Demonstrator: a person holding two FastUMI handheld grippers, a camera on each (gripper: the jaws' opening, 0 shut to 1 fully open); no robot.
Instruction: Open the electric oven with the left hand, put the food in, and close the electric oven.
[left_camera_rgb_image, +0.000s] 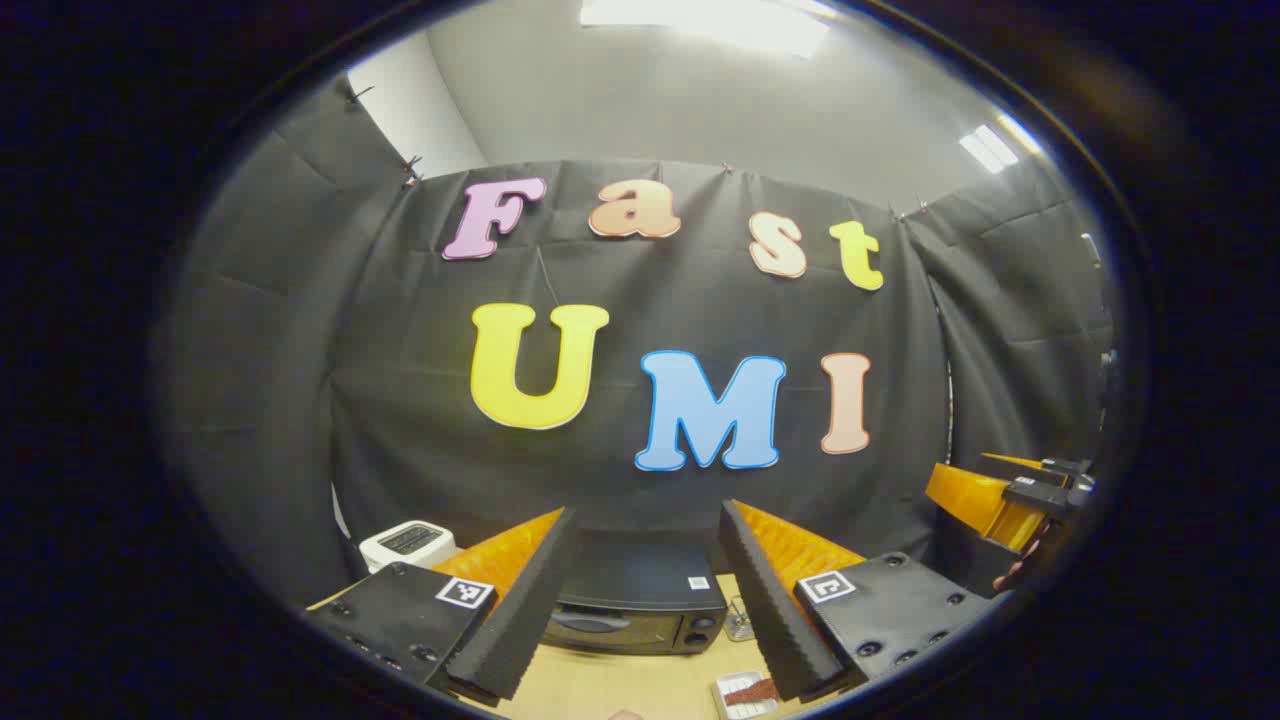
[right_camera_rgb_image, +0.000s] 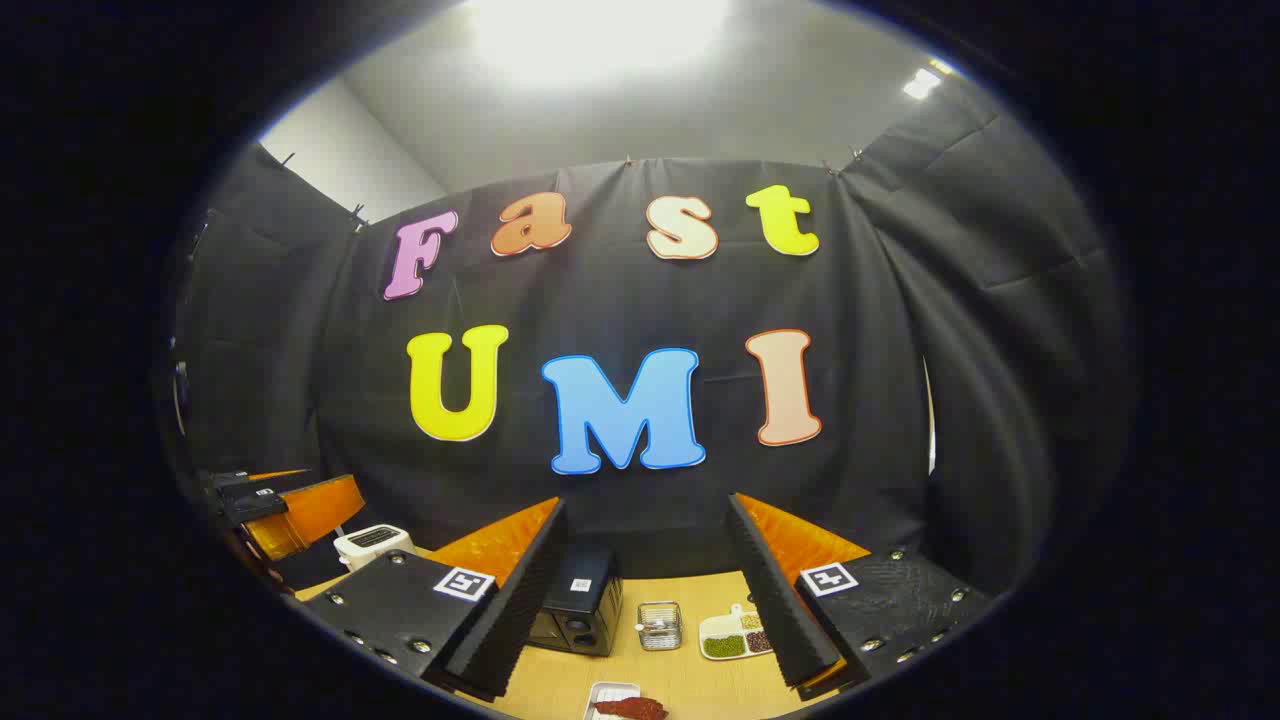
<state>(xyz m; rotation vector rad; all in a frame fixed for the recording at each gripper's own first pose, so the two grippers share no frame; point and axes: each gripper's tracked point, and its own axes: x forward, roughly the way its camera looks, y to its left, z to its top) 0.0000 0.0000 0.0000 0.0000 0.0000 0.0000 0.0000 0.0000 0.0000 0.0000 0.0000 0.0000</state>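
A black electric oven (left_camera_rgb_image: 636, 602) stands on the wooden table with its door closed, straight ahead of my left gripper (left_camera_rgb_image: 640, 610), which hangs open above the table and holds nothing. The food, a reddish strip on a small white tray (left_camera_rgb_image: 748, 694), lies near the table's front. In the right gripper view the oven (right_camera_rgb_image: 578, 602) sits left of centre and the reddish food on its tray (right_camera_rgb_image: 628, 707) is at the bottom edge. My right gripper (right_camera_rgb_image: 645, 600) is open and empty, well above the table. The other gripper (right_camera_rgb_image: 285, 510) shows at far left.
A white toaster (left_camera_rgb_image: 405, 543) stands left of the oven. A small wire basket (right_camera_rgb_image: 660, 624) and a white divided dish of beans (right_camera_rgb_image: 735, 636) sit to the oven's right. The right gripper (left_camera_rgb_image: 1005, 495) shows at the right edge of the left gripper view.
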